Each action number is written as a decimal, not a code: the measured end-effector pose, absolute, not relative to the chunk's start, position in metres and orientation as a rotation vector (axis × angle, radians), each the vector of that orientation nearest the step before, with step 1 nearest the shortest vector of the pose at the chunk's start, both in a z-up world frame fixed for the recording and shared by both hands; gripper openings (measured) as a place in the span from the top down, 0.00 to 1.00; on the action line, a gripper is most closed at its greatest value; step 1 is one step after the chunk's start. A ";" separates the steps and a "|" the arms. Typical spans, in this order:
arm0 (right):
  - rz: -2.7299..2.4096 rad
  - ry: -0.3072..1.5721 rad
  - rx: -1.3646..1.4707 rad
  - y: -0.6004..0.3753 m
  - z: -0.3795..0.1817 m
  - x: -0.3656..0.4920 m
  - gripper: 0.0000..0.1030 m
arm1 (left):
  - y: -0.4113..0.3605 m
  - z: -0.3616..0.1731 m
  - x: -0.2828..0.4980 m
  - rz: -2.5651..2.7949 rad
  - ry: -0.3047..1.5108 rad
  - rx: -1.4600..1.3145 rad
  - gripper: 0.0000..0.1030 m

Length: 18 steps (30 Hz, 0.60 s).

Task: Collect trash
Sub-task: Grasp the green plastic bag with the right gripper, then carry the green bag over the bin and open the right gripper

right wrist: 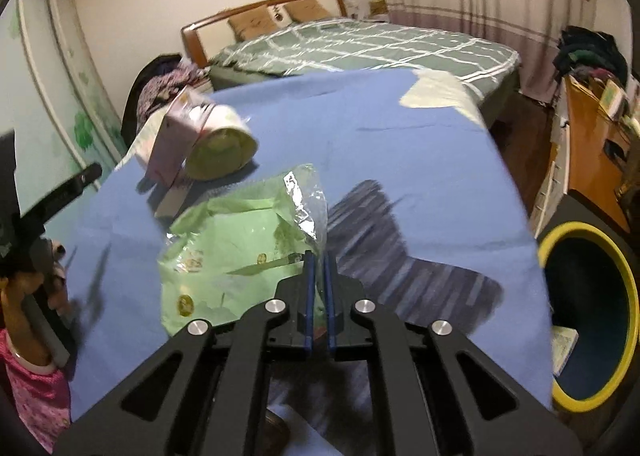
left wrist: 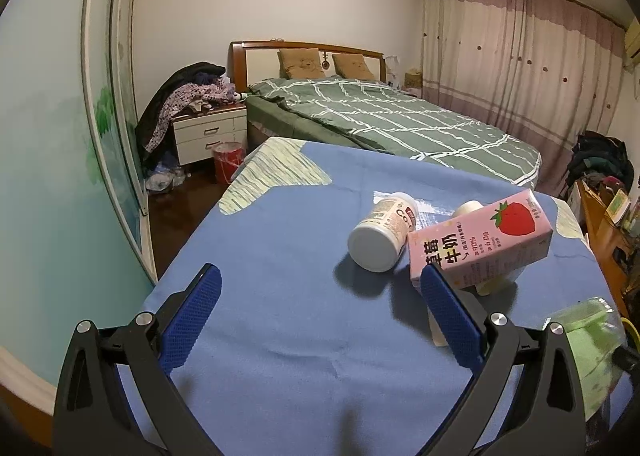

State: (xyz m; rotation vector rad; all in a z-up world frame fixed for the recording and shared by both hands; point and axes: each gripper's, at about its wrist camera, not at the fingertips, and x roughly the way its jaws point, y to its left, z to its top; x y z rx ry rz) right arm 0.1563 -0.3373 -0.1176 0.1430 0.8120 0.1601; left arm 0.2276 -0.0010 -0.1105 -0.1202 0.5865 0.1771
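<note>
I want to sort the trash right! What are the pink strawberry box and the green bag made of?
The pink strawberry box looks like coated paper carton: flat printed faces, sharp folded edges. The green bag, pinched in the right gripper, looks like thin plastic film, probably foil-lined: it crinkles, and its torn edge shines silver.

Both grippers have black slotted arms, silver round screws and blue textured fingers (left wrist: pixel 448 320); the person wears a pink patterned sleeve (right wrist: pixel 36 392).

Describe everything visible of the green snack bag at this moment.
The green snack bag is a crinkled, pale green plastic wrapper with small round gold emblems and a torn, silvery foil-lined top edge. It looks empty and flattened, lying on the blue tablecloth. The right gripper is shut on its near right edge. In the left wrist view it appears blurred at right.
</note>
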 end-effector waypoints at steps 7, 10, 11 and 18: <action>0.022 0.771 0.251 -0.404 -0.108 0.134 0.95 | -0.010 -0.108 0.226 0.160 0.572 -0.092 0.05; -0.049 0.756 0.290 -0.433 -0.108 0.127 0.95 | -0.012 -0.108 0.225 0.152 0.570 -0.089 0.05; -0.073 0.751 0.301 -0.442 -0.108 0.124 0.95 | -0.013 -0.108 0.225 0.151 0.571 -0.088 0.05; -0.251 0.715 0.367 -0.504 -0.112 0.110 0.95 | -0.016 -0.108 0.224 0.148 0.571 -0.083 0.05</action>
